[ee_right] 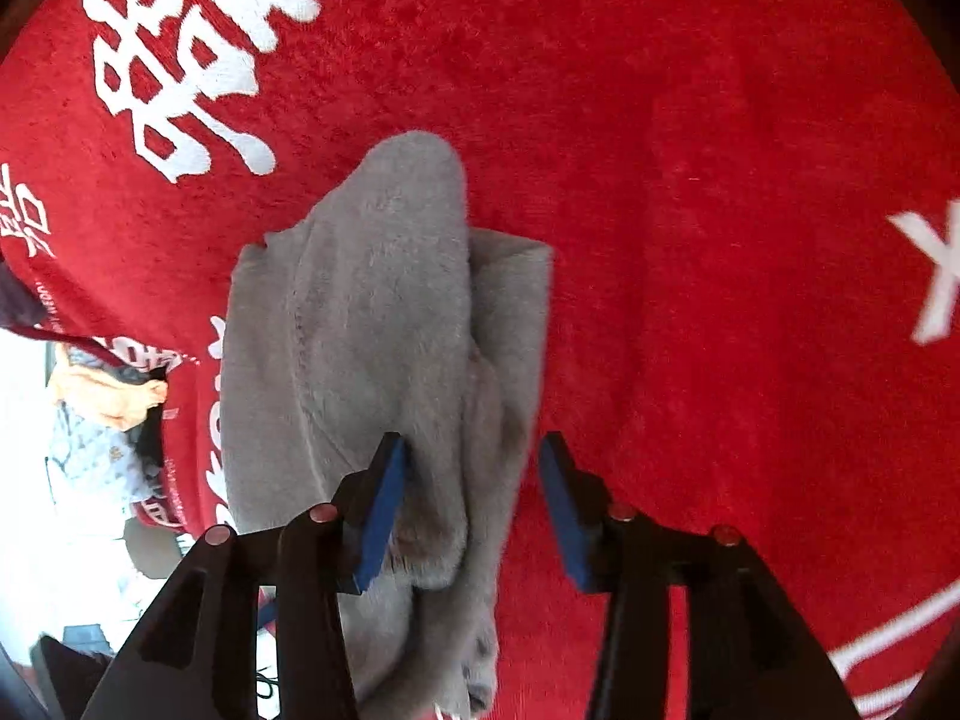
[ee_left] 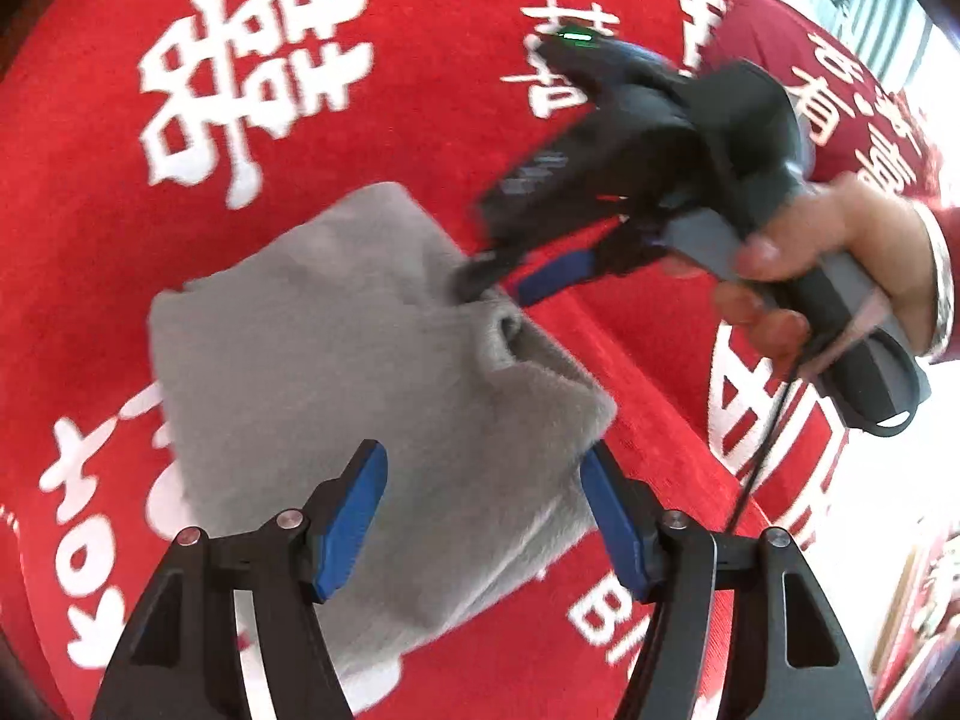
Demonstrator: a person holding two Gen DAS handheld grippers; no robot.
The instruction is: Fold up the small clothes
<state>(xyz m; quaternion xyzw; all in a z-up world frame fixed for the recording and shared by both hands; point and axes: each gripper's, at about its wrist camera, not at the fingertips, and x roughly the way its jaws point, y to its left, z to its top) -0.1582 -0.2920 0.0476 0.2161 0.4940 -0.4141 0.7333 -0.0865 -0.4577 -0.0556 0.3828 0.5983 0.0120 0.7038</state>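
A small grey fleece garment [ee_left: 360, 372] lies folded on the red cloth [ee_left: 420, 90] with white characters. My left gripper [ee_left: 483, 480] is open just above its near edge, and its blue pads [ee_left: 354, 516] straddle the fabric without pinching it. In the left wrist view my right gripper [ee_left: 510, 282], held in a hand, reaches down to the garment's far right edge. In the right wrist view the garment [ee_right: 384, 330] runs under my right gripper [ee_right: 471, 474], which is open with the fabric between its fingers.
The red cloth's edge drops off at the right of the left wrist view [ee_left: 750, 480]. A pile of light clothes [ee_right: 102, 420] lies beyond the cloth's edge at the left of the right wrist view. A black cable [ee_left: 762, 450] hangs from the right gripper's handle.
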